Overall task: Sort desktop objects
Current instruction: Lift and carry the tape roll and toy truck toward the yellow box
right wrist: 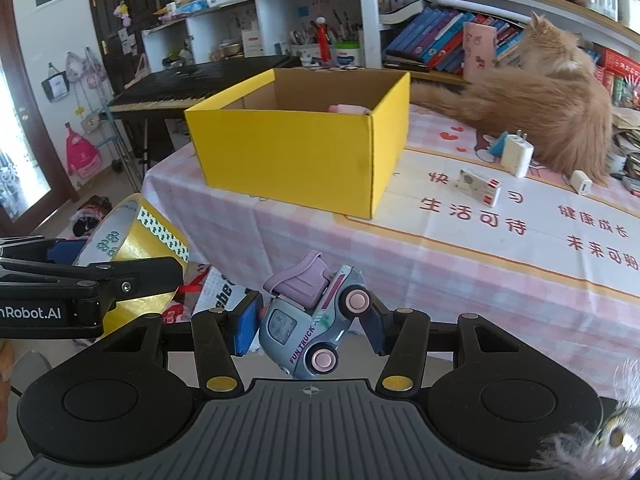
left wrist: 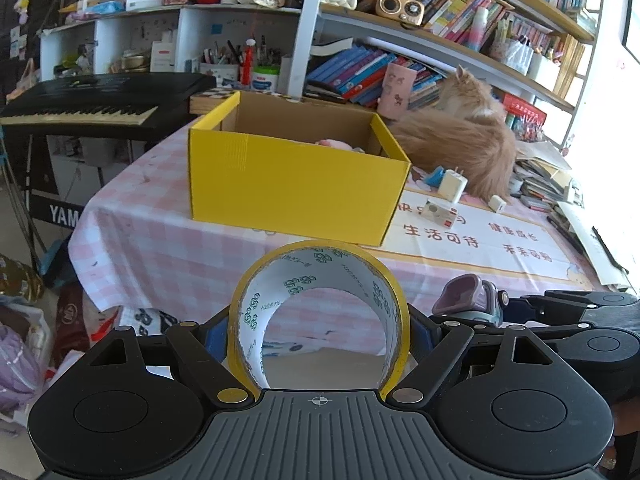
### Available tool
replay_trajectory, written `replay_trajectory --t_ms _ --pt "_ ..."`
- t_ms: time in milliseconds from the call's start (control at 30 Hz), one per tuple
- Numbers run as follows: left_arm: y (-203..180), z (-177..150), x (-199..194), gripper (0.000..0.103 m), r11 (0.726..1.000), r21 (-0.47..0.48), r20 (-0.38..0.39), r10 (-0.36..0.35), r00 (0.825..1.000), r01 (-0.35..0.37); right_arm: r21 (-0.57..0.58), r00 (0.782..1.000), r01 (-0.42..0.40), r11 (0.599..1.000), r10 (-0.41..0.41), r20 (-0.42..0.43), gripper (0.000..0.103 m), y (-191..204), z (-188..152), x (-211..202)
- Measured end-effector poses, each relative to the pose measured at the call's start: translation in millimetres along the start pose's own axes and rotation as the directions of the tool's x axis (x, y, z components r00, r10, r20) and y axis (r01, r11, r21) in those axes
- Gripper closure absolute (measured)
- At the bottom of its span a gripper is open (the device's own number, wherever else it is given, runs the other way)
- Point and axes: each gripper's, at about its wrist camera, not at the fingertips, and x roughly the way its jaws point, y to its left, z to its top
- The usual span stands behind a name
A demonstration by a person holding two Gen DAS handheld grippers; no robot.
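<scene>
Spanning left to right: black keyboard [right wrist: 168, 88]; pink-checked tablecloth [right wrist: 320, 236] bearing open yellow cardboard box [right wrist: 296, 156], white chargers [right wrist: 517, 155] and ginger cat [right wrist: 552, 100] before bookshelves [left wrist: 460, 20]; left gripper [left wrist: 319, 332] clamping yellow tape roll [left wrist: 320, 312], right gripper [right wrist: 308, 326] clamping toy truck [right wrist: 312, 320], both short of the table.

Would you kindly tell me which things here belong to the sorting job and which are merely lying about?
In the job: tape roll in the left gripper; toy truck in the right gripper; yellow box; chargers on the table.

Lying about: cat, keyboard, shelf books.
</scene>
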Motion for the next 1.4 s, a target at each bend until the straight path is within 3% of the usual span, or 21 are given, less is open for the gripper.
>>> replay_trajectory --t_ms 1133,1400 --pt "15.2 18.5 17.2 0.018 1.000 0.005 -0.012 -0.001 1.000 0.001 -0.039 1.000 -0.016 0.999 0.015 -0.025 0.053 12.9 17.4 23.5" --pt "20.6 51.2 14.9 0.018 0.999 0.033 0.069 0.013 0.998 -0.015 -0.011 0.999 -0.039 0.999 0.039 -0.022 0.053 9.0 35.3 29.1"
